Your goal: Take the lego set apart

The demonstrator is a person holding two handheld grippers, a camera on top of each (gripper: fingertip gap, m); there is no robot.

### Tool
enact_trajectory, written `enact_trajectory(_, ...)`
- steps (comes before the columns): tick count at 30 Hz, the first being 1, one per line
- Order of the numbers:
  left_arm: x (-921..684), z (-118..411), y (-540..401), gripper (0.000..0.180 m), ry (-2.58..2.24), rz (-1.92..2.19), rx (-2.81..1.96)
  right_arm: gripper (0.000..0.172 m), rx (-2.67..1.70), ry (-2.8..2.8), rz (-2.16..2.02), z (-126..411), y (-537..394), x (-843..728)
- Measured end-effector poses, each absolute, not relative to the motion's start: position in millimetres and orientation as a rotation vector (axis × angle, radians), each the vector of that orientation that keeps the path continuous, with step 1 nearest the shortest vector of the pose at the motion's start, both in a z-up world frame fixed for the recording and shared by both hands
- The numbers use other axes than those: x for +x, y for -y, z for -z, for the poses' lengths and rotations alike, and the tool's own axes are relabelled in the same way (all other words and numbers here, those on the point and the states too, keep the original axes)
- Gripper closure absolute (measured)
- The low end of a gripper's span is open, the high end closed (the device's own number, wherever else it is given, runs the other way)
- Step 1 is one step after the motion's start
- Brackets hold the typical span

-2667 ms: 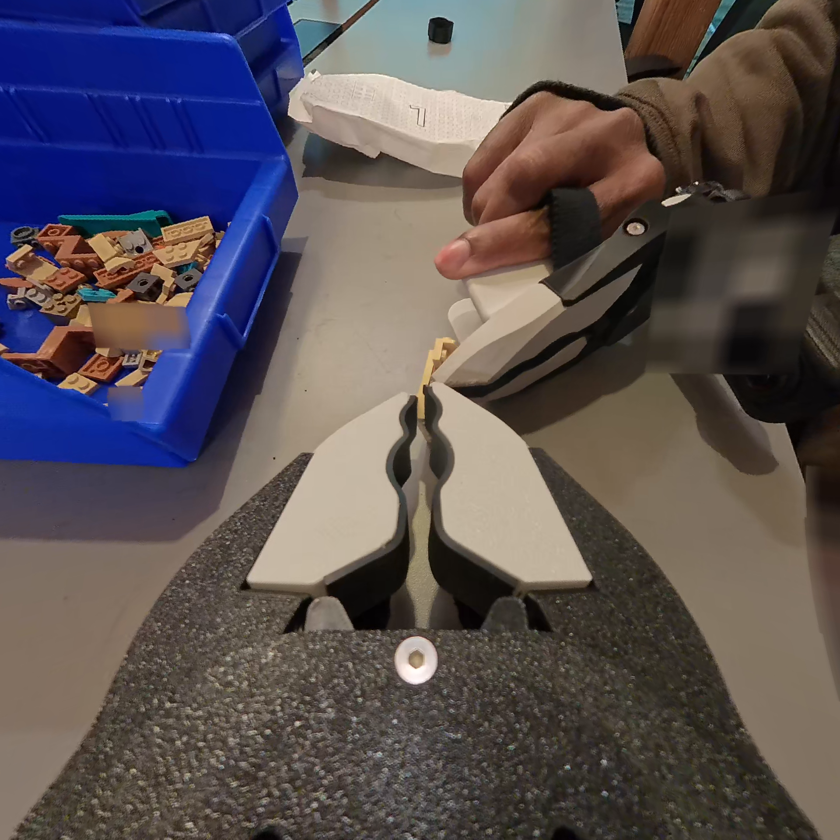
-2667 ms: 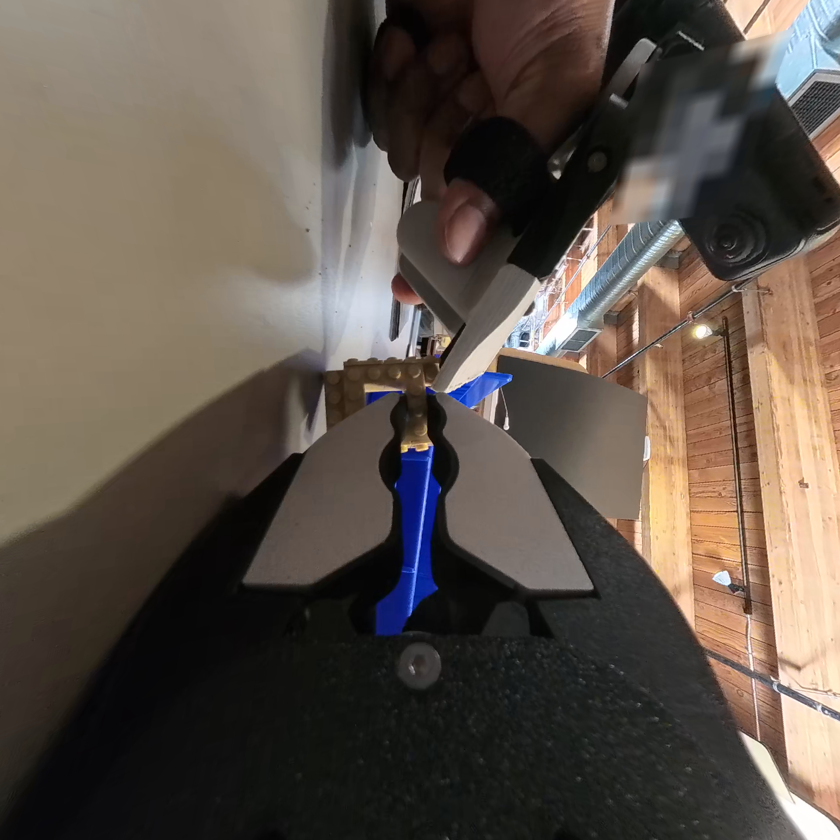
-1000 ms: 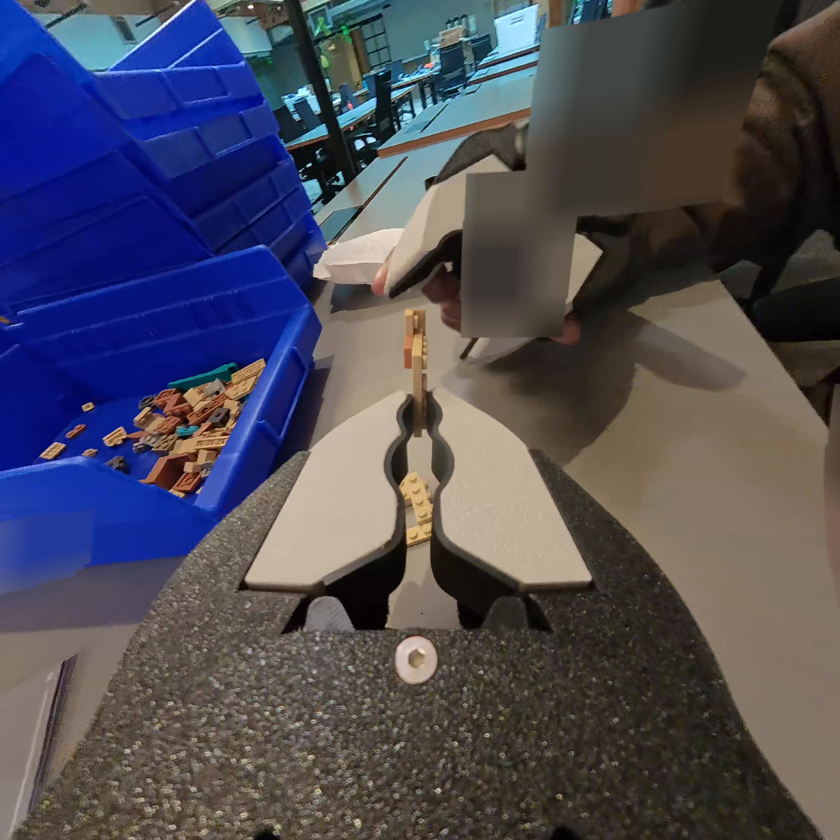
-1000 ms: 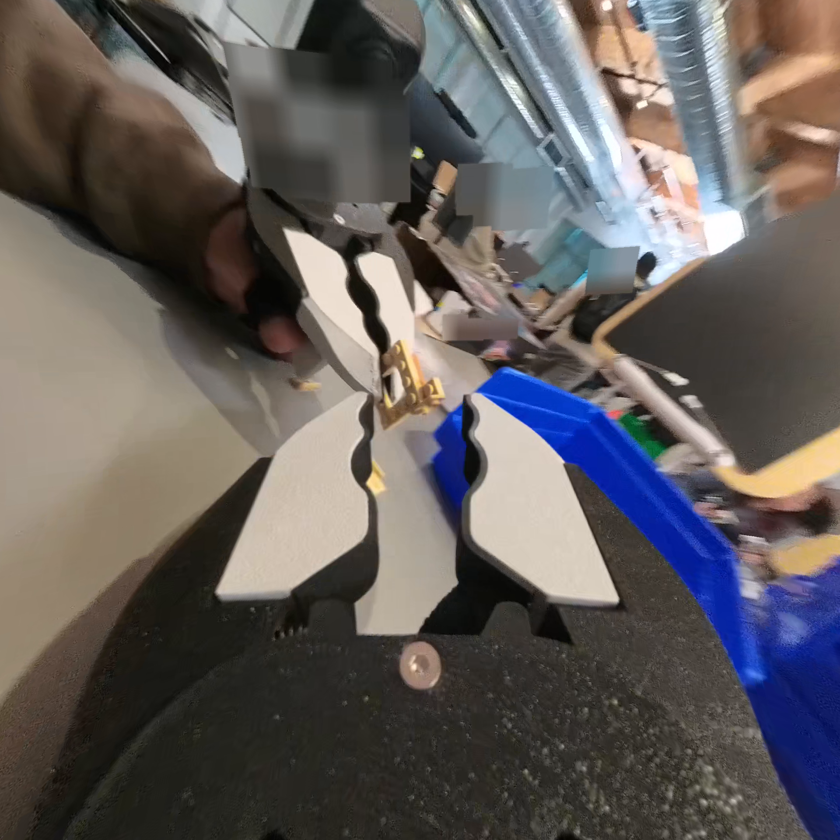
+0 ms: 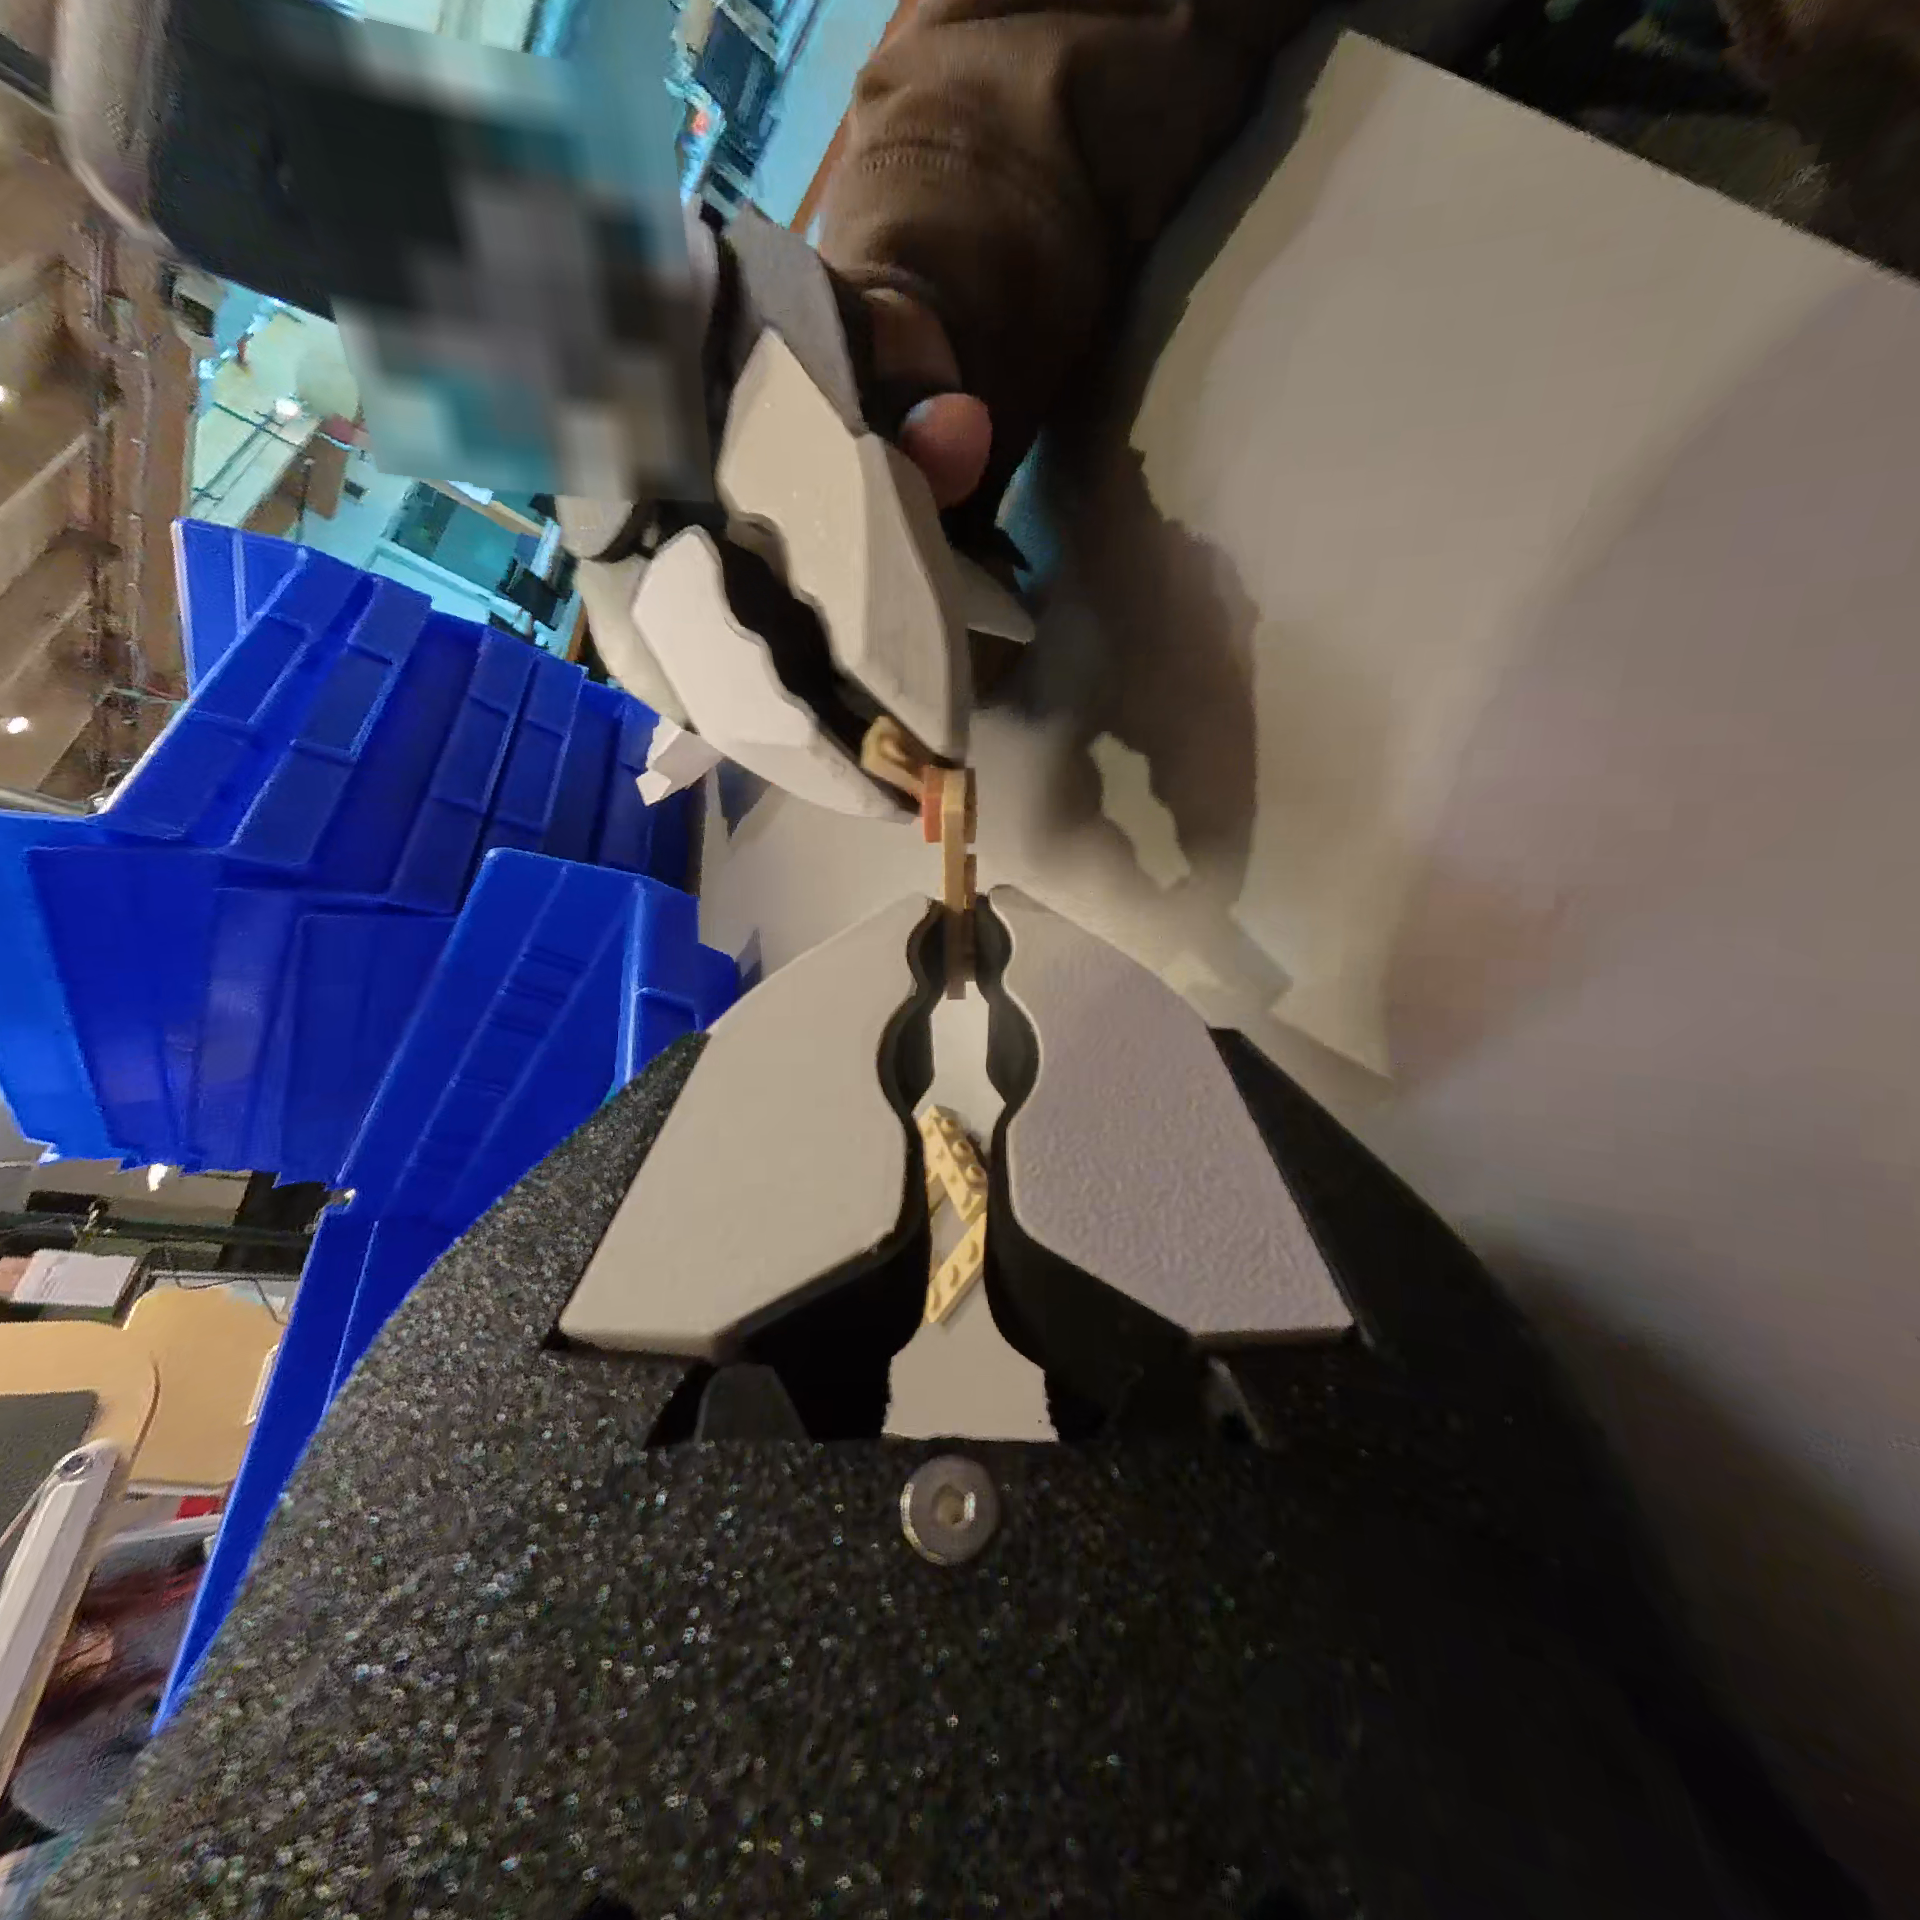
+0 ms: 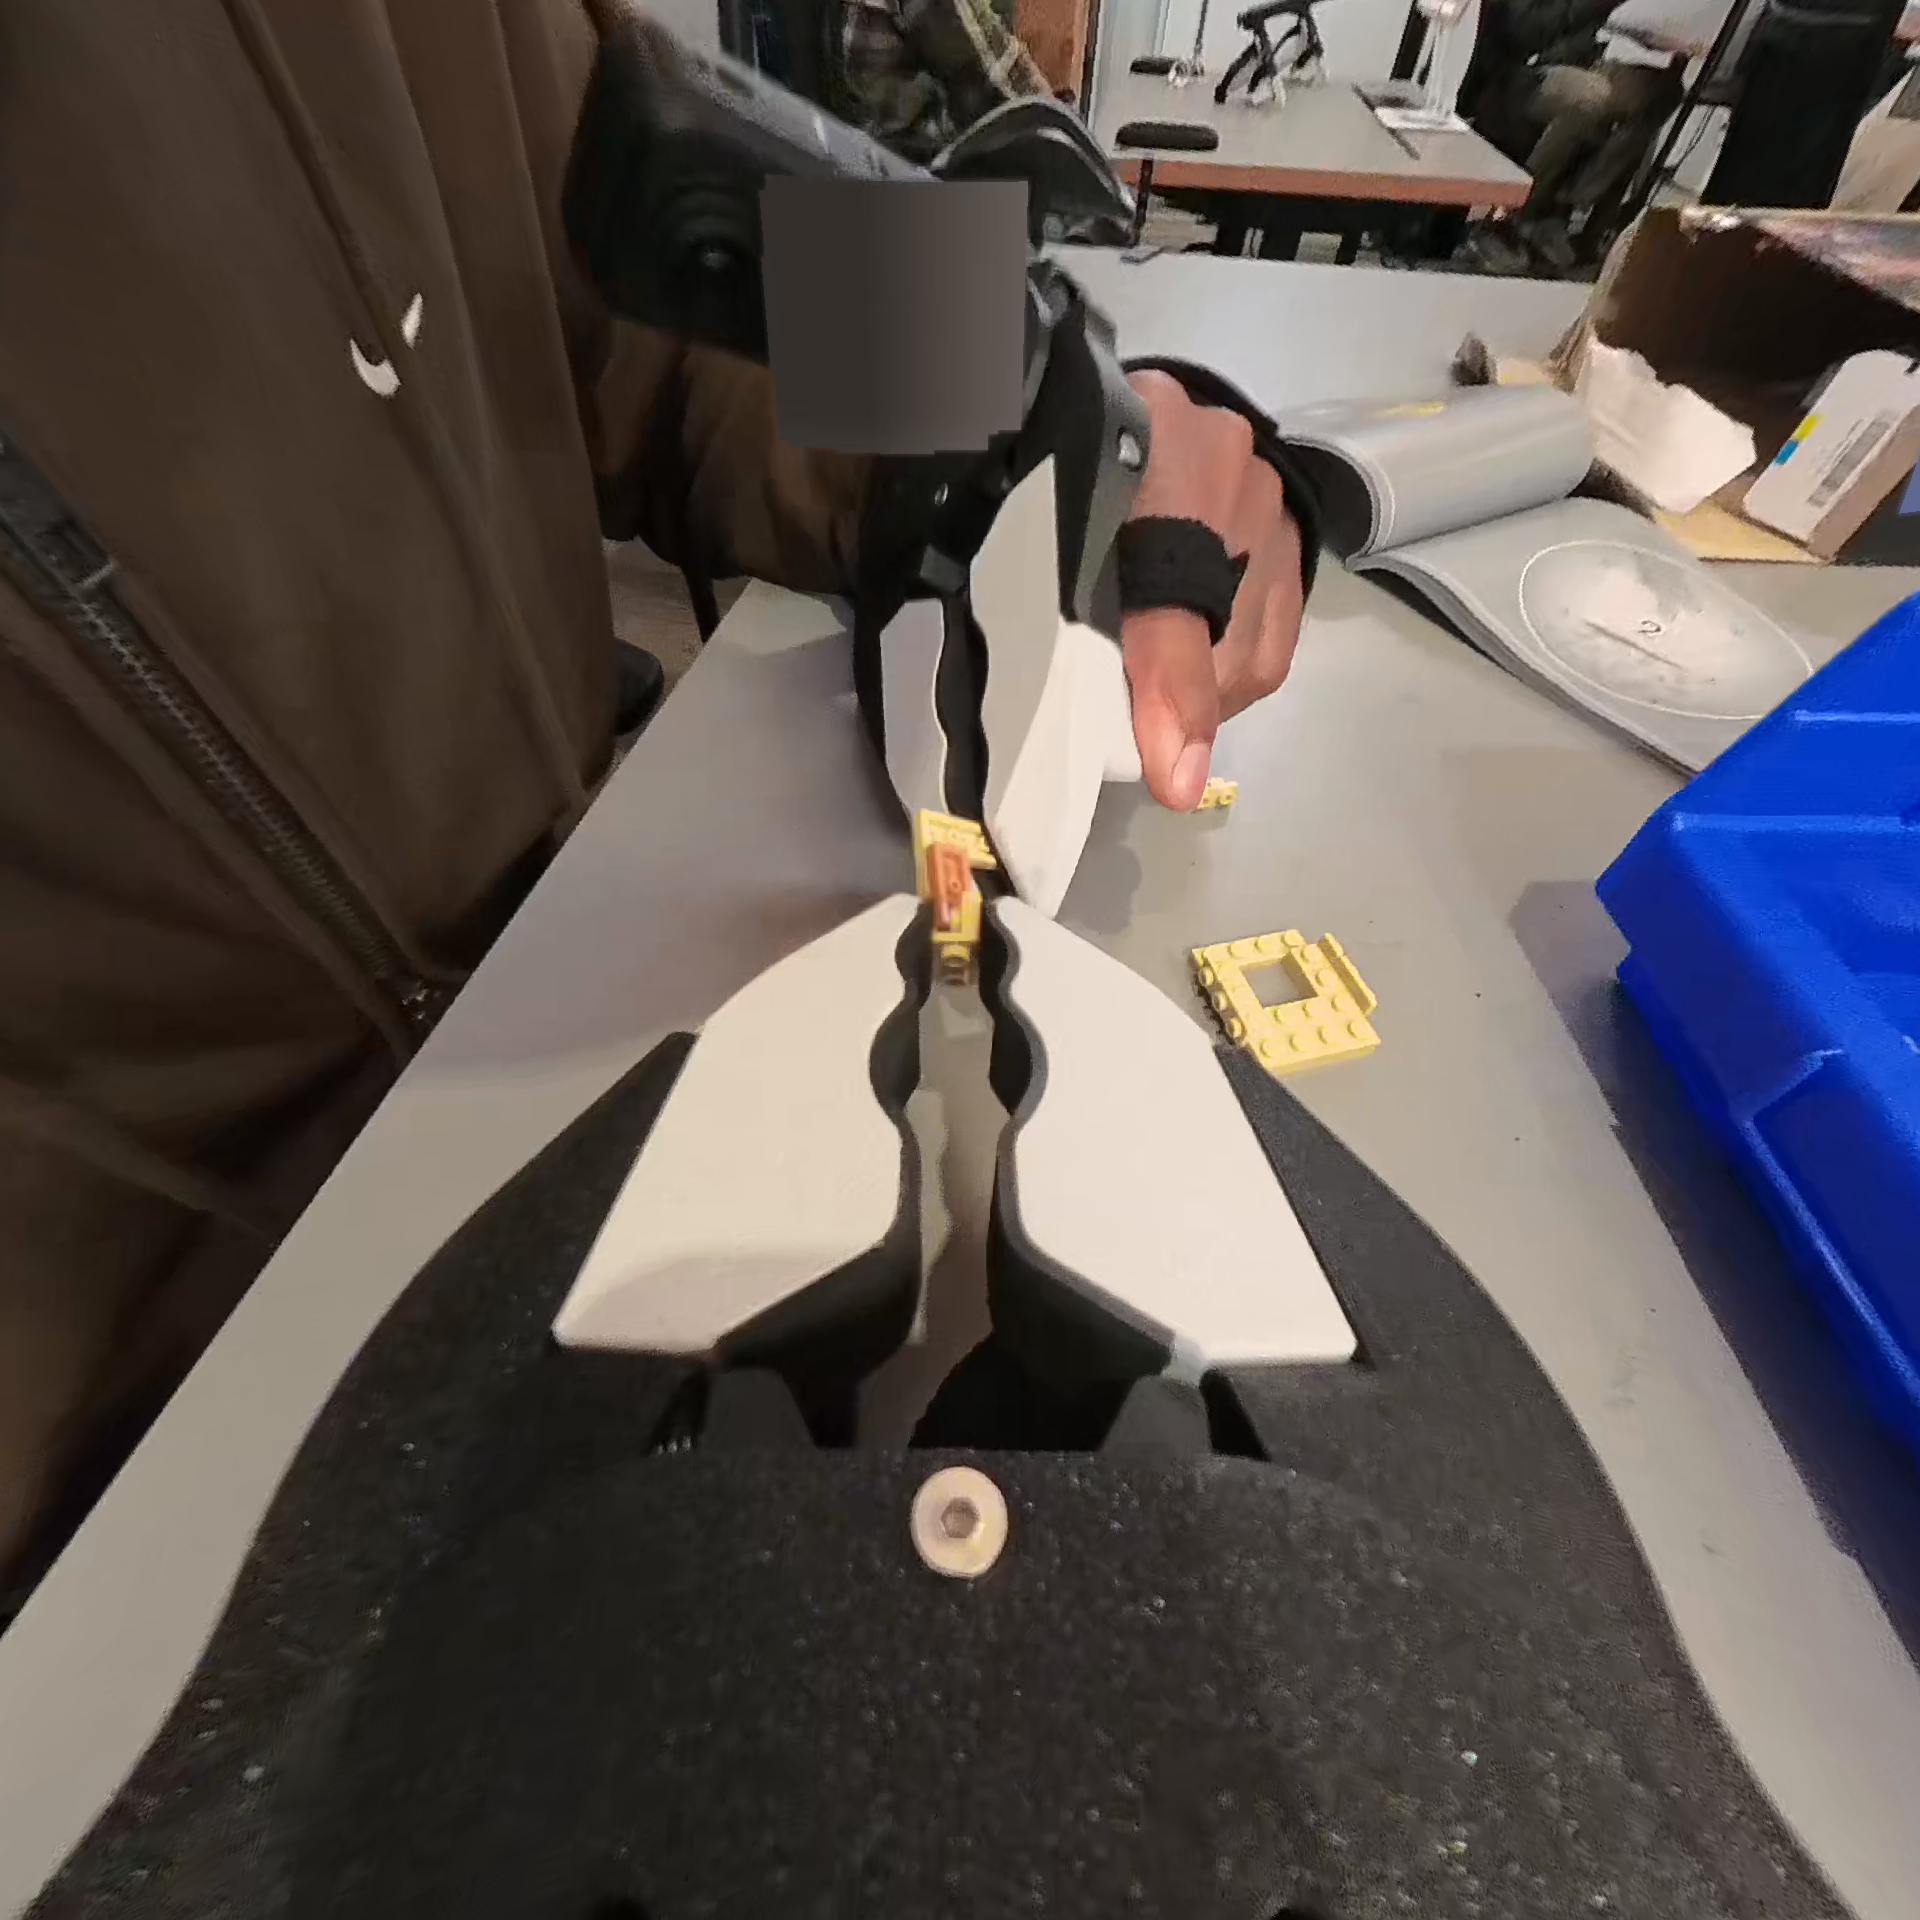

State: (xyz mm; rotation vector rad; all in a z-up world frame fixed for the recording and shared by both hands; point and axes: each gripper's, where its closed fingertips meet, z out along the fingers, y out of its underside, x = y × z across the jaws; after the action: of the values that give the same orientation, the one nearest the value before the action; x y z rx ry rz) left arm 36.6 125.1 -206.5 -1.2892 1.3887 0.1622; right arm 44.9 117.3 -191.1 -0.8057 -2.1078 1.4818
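The left gripper is pinching the near end of a thin tan toy-brick plate edge-on, its long axis running straight away from the camera toward the right gripper, which is meeting it at the far end, where a small reddish-brown piece is sitting. In the right wrist view the right gripper is nearly closed on a small yellow stud-topped brick piece carrying an orange-brown part, with the left gripper reaching in from beyond. Only this view is showing a yellow square brick frame lying flat on the grey worktop, a tiny yellow piece and an open grey booklet. Only the left view is showing stacked blue plastic bins. A small pale logo is showing on a brown jacket.
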Motion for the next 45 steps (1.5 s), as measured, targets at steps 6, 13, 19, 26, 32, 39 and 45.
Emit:
enact_trajectory(6, 27, 208, -133, 0.176, -1.331, -0.173, -1.355, 0.164, -0.869, 1.937, -1.428, 182, -144, 31)
enact_trajectory(13, 5, 199, -151, 0.176, -1.138, -0.164, -1.463, 0.156, -1.261, 1.551, -1.120, 151, -243, -35)
enact_trajectory(19, -17, 198, -163, 0.176, -1.111, -0.422, -1.462, 0.135, -1.434, 1.489, -1.075, 150, -273, -61)
enact_trajectory(26, -22, 197, -165, 0.176, -1.140, -0.542, -1.440, 0.135, -0.953, 1.808, -1.093, 165, -190, -17)
enact_trajectory(32, -22, 196, -166, 0.176, -1.119, -0.522, -1.453, 0.137, -0.640, 1.875, -0.798, 182, -165, -6)
enact_trajectory(39, -20, 196, -167, 0.175, -1.110, -0.511, -1.447, 0.163, -0.468, 1.823, -0.520, 193, -163, -18)
enact_trajectory(45, -20, 191, -160, 0.160, -1.031, -0.131, -1.563, 0.164, -0.215, 1.695, -0.315, 183, -172, -14)
